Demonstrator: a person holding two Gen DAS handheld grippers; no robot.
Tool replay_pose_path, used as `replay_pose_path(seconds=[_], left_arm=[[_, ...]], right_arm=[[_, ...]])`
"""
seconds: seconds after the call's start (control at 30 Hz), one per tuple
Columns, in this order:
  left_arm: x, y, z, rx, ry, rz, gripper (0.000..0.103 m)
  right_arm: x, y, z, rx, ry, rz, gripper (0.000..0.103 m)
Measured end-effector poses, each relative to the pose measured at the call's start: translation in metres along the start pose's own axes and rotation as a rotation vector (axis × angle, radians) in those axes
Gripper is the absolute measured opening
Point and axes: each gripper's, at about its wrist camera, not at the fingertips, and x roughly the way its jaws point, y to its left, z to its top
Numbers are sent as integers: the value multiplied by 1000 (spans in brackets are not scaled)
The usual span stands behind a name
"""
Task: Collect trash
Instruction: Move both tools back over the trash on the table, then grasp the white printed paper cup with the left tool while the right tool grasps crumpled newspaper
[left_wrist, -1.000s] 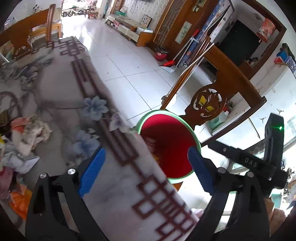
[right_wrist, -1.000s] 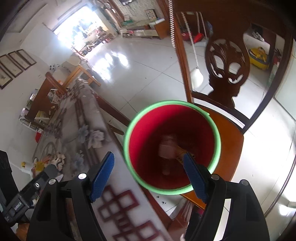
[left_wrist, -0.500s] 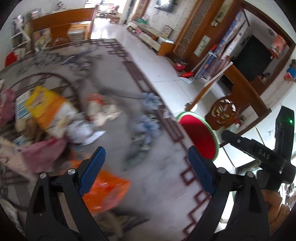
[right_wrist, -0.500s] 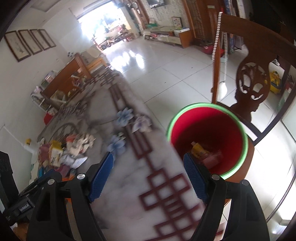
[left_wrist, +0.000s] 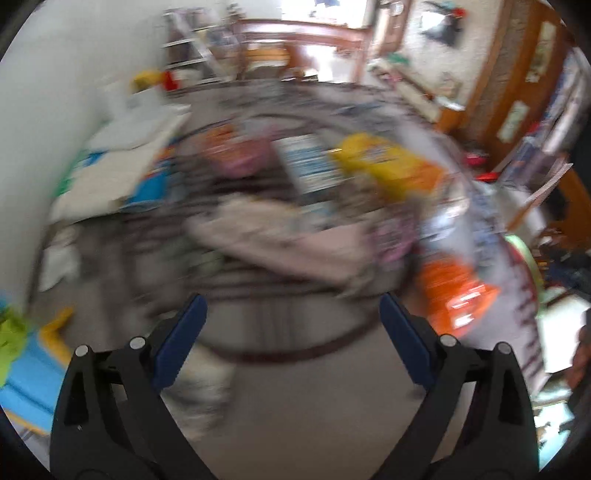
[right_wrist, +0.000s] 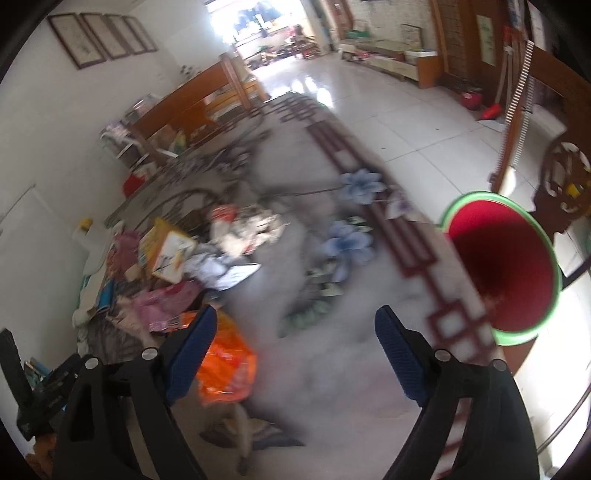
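1. Trash pile (right_wrist: 184, 258) lies mid-table toward the wall edge, ahead and left of both tongs.
2. Left tongs (left_wrist: 291, 332) gape wide, empty, pointed straight at the pile; view badly blurred.
3. Orange bag (right_wrist: 225, 365), long axis toward the bin, sits just beside the left finger of the right tongs (right_wrist: 295, 343), also wide, empty.
4. Bin (right_wrist: 506, 266) stands off the table's right edge.

Motion blur smears the trash pile (left_wrist: 295, 206) in the left wrist view; the red bin (right_wrist: 506, 266) sits half-hidden behind the table edge (right_wrist: 469, 280).
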Motion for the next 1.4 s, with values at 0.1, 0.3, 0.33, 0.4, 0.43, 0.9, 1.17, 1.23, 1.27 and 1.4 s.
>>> replay_pose_path(seconds=[0.1, 0.3, 0.33, 0.4, 0.43, 0.9, 1.17, 1.23, 1.27, 1.4], left_arm=[[2, 34, -14, -13, 30, 73, 92], [27, 64, -45, -4, 151, 119, 92], [32, 66, -47, 1, 167, 114, 92], [43, 61, -55, 15, 208, 97, 92], [48, 59, -57, 18, 224, 89, 92], [51, 13, -18, -9, 138, -96, 66], [54, -13, -1, 9, 127, -134, 66], [57, -14, -1, 15, 133, -134, 67], [60, -14, -1, 17, 137, -131, 67], [69, -9, 0, 6, 165, -127, 67]], right_arm=[[7, 19, -1, -37, 17, 17, 84], [13, 40, -5, -77, 35, 26, 85], [13, 41, -5, -80, 36, 22, 85], [13, 42, -5, -78, 37, 16, 85], [13, 42, -5, -75, 37, 11, 85], [46, 45, 33, -23, 65, 45, 85], [97, 50, 81, 114, 100, 78, 85], [114, 49, 89, 150, 136, 71, 85], [122, 48, 90, 163, 157, 64, 85], [142, 50, 90, 167, 192, 61, 85]])
